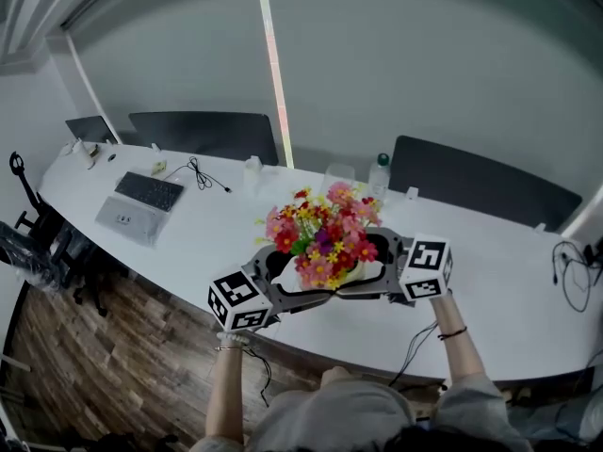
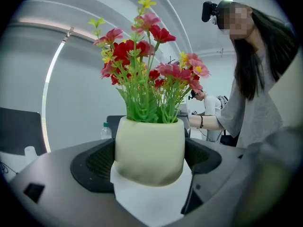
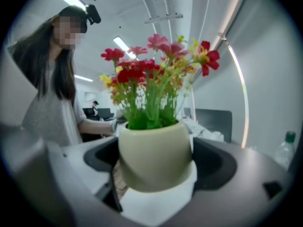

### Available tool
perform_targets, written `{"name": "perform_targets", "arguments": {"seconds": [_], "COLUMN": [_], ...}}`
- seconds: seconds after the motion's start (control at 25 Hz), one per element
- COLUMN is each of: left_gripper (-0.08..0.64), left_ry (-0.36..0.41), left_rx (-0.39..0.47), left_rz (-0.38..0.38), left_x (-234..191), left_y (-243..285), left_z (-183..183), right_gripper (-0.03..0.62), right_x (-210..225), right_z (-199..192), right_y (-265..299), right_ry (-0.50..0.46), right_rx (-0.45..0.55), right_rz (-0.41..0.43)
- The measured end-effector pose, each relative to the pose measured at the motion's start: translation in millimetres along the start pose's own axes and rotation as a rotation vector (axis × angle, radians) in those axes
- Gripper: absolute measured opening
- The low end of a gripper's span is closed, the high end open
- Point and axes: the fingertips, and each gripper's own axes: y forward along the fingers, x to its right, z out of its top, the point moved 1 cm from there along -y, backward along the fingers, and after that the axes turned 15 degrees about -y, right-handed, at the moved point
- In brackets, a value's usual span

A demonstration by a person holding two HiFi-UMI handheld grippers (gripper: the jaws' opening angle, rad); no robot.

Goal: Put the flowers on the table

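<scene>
- flowers (image 1: 320,232): red, pink and yellow blooms on green stems, upright in a pot.
- pot (image 2: 149,148): cream, rounded, held from both sides. it is over the near edge of the worktop (image 1: 490,290). whether its base touches the worktop cannot be told.
- left gripper (image 1: 294,277): jaws clenched on the pot, with both dark pads against its sides in the left gripper view.
- right gripper (image 1: 369,266): jaws likewise grasping the pot from the opposite side. the right gripper view shows the pot filling the gap.
- worktop: white, long and curved. white surface shows under the pot in both gripper views.
- keyboard (image 1: 149,191): dark, on the far left of the worktop, well apart from the flowers.
- bottle (image 1: 379,171): clear with a green cap, beyond the flowers near the far edge.
- cable (image 1: 202,175): black, lying beside the keyboard.
- chairs (image 1: 485,185): dark backs along the far side.
- floor (image 1: 113,365): wood planks, below the near edge.
- person (image 2: 258,79): long dark hair, grey top, head camera.
</scene>
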Motion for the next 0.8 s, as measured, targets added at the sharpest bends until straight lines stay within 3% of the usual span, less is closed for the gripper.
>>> {"name": "perform_targets", "arguments": {"seconds": [0.52,0.8], "left_gripper": [0.448,0.448], "left_ry": [-0.012,-0.035], "left_rx": [-0.017,-0.036], "left_rz": [0.064,0.057], "left_x": [-28.3,-50.2], "left_y": [15.3,21.0], "left_z": [-6.6,-7.1], "right_gripper": [0.462,0.462], "right_x": [25.3,44.3], "right_z": [-22.0,-31.5], "right_y": [3.8,8.1], "right_ry": [-0.011,0.011], "right_rx": [-0.002,-0.008], "right_rz": [0.061,0.053]}}
